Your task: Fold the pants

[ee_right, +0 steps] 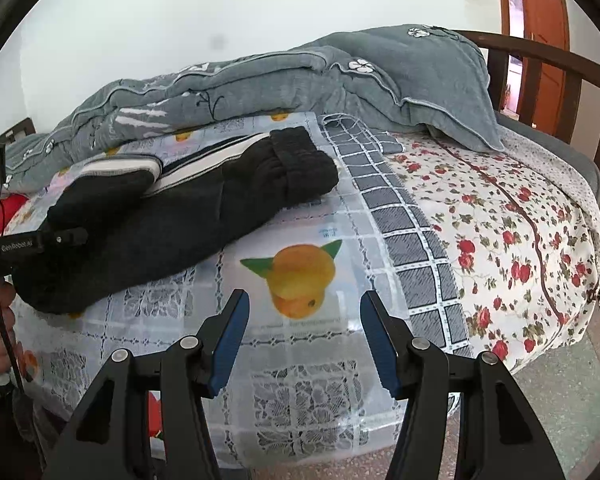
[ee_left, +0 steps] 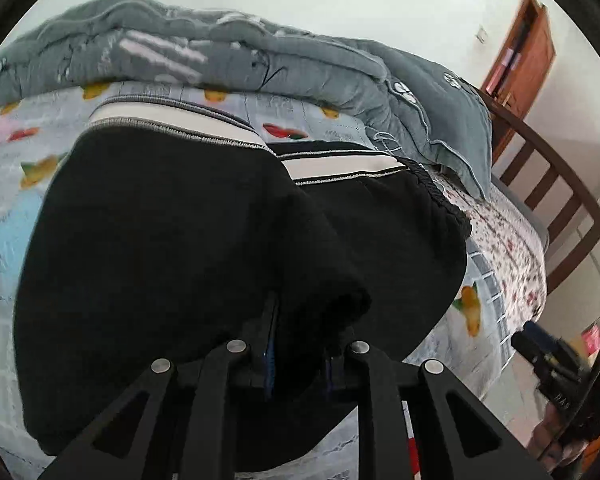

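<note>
The black pants with white side stripes lie folded on the bed's plastic cover; they also show in the right wrist view, waistband toward the back. My left gripper is pushed into the near edge of the pants; black cloth lies between and over its fingers, hiding the tips. It also shows at the left edge of the right wrist view, at the pants' near fold. My right gripper is open and empty, above the fruit-print cover, to the right of the pants.
A grey quilt is heaped along the back of the bed. A floral sheet covers the right side. A dark wooden headboard and an orange door stand at the right. The bed edge and floor are near.
</note>
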Demonstrator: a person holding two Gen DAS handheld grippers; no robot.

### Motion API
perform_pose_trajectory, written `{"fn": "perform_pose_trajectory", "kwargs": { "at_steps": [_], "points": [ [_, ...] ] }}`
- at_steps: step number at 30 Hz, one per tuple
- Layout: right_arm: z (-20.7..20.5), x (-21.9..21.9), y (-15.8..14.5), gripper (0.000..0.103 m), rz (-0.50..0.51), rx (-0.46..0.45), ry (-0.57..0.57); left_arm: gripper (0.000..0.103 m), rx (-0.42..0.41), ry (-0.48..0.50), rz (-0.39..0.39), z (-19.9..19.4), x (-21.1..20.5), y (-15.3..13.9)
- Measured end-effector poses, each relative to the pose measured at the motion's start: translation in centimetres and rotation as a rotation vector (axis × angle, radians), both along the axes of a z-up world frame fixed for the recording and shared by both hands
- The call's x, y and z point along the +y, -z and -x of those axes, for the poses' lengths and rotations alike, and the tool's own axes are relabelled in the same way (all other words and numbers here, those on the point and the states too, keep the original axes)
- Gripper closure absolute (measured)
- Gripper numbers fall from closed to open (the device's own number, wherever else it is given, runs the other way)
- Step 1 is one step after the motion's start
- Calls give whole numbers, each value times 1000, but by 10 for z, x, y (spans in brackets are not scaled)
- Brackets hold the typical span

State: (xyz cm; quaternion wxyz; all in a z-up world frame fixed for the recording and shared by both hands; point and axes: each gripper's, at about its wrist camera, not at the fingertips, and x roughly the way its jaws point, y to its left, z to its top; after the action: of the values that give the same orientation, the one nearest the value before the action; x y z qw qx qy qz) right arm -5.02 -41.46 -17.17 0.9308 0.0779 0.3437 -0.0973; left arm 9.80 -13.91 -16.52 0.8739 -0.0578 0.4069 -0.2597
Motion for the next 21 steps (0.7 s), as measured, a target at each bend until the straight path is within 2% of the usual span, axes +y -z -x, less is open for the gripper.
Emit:
{"fn": "perform_pose_trajectory", "kwargs": {
  "at_steps": [1, 2, 3, 4, 5, 8, 11, 15, 18, 21],
  "points": [
    [0, 3, 0, 46, 3, 3, -6, 83, -15, 12, -7, 4, 2, -4],
    [0, 5, 0, 46, 5, 4, -11, 74, -16, 32, 1, 8, 5, -9],
    [-1, 8, 0, 46, 6, 5, -15, 63, -9, 72, 42, 11, 13, -15],
    [-2, 10, -1, 46, 6, 4, -22, 57, -11, 94, 82, 13, 19, -20],
    [-4, 14, -1, 46, 3, 3, -30, 44, -22, 94, 100, 16, 24, -23],
    [-11, 28, -2, 46, 0, 5, -55, 32, -123, 26, 113, 34, 59, -37],
    [-20, 44, -4, 46, -2, 3, -92, 31, -134, -60, 90, 37, 89, -34],
    [-36, 66, -12, 45, -39, -14, -152, 31, -79, -173, 70, 41, 140, -14],
    [-54, 81, -19, 39, -97, -33, -187, 31, -26, -203, 91, 44, 162, 2],
    [-75, 94, -21, 38, -191, -37, -229, 30, -6, -218, 56, 50, 171, 15]
  ]
}}
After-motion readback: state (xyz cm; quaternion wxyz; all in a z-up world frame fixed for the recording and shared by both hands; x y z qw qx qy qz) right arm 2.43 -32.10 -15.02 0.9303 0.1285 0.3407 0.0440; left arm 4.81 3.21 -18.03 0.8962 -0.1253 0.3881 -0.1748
